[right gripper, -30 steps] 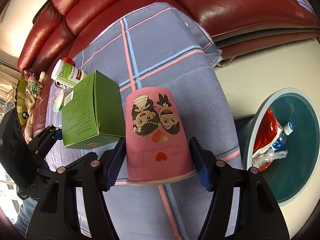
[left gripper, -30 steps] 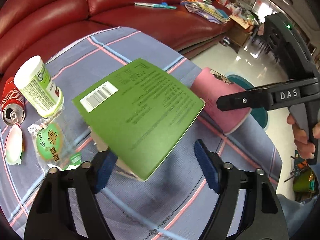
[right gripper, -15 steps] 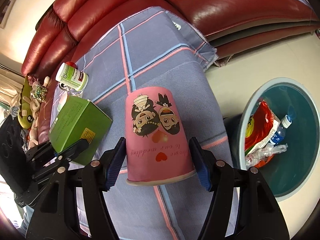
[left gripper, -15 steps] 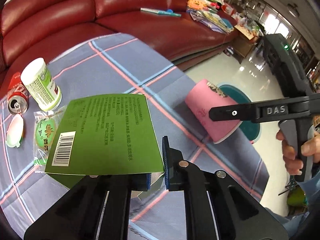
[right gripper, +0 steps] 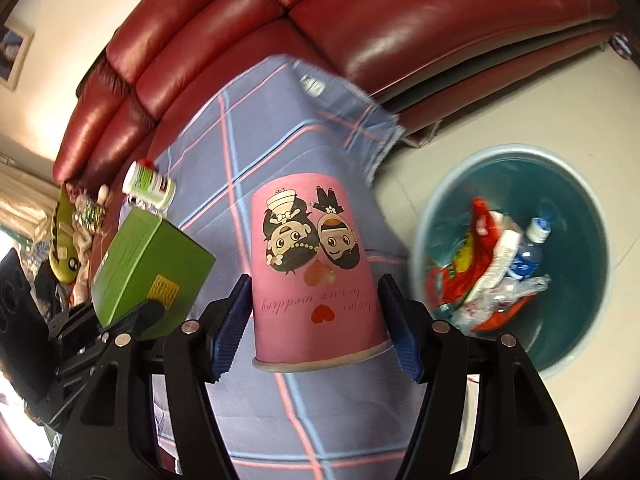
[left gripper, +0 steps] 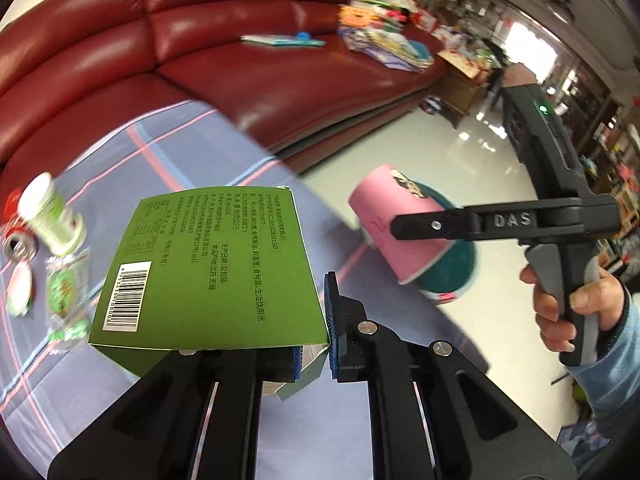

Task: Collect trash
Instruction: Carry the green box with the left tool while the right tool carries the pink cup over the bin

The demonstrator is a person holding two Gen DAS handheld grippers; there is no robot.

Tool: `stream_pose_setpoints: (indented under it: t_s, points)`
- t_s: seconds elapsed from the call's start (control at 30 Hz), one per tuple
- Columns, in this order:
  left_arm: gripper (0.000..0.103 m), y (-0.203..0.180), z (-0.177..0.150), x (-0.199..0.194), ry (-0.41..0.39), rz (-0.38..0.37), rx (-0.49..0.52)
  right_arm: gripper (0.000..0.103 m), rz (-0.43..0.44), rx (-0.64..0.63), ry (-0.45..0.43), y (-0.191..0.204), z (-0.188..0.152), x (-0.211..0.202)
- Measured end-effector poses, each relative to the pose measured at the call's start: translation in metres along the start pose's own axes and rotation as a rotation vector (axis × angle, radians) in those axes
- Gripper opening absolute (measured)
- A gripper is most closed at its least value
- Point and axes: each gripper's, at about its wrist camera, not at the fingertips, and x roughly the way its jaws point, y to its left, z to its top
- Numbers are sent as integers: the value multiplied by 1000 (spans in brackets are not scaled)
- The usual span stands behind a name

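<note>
Green cardboard box (left gripper: 208,268) with barcode being pinched by one flap in the nearly closed left gripper (left gripper: 314,350), hanging above the blue checked cloth (left gripper: 168,160). Pink paper cup (right gripper: 314,268) being clamped between the half-spread pads of the right gripper (right gripper: 314,332), beside the teal round bin (right gripper: 576,208) holding wrappers.

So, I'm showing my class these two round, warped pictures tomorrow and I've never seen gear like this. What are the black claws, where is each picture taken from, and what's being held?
There is no robot here. A person holds a hand-squeezed claw in each hand, and each claw has a wide-angle camera looking along its fingers.

In the left claw's picture, it pinches a flap at the end of a green box. To the right you see the person's hand working the other claw.

In the right claw's picture, it grips a pink paper cup, held upside down. Beside it is a teal bin with rubbish already inside.

On the checked cloth lie a can, a white-and-green tub and wrappers.
</note>
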Motion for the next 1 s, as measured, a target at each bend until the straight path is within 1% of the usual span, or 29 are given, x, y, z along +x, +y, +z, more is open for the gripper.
stream_pose_setpoints:
  t_s: [0.2, 0.33, 0.43, 0.5, 0.6, 0.77, 0.8, 0.83, 0.87, 0.9, 1.0]
  points:
    - [10, -62, 15, 26, 22, -77, 96, 61, -39, 86, -82, -54, 0, -46]
    - [10, -103, 23, 53, 53, -137, 152, 61, -62, 145, -138, -92, -2, -76]
    - [10, -132, 28, 76, 86, -176, 191, 61, -84, 161, -162, -109, -3, -89]
    - [10, -150, 29, 92, 112, -193, 210, 61, -96, 173, -167, -120, -3, -93]
    - [10, -167, 31, 114, 148, -212, 237, 61, -104, 195, -163, -138, -3, -95]
    - [12, -176, 33, 143, 192, -222, 240, 61, -120, 219, -144, -158, -5, -87]
    - [15, -177, 33, 148, 201, -220, 239, 61, -121, 222, -140, -160, -6, -85]
    - [21, -178, 31, 154, 215, -216, 234, 61, -122, 225, -134, -162, -6, -82]
    - [39, -177, 32, 159, 220, -209, 230, 61, -122, 228, -130, -163, -7, -79]
    - [50, -175, 30, 162, 221, -193, 226, 61, -121, 230, -125, -166, -8, -78]
    - [55, -172, 24, 164, 231, -188, 214, 61, -121, 236, -112, -168, -8, -70]
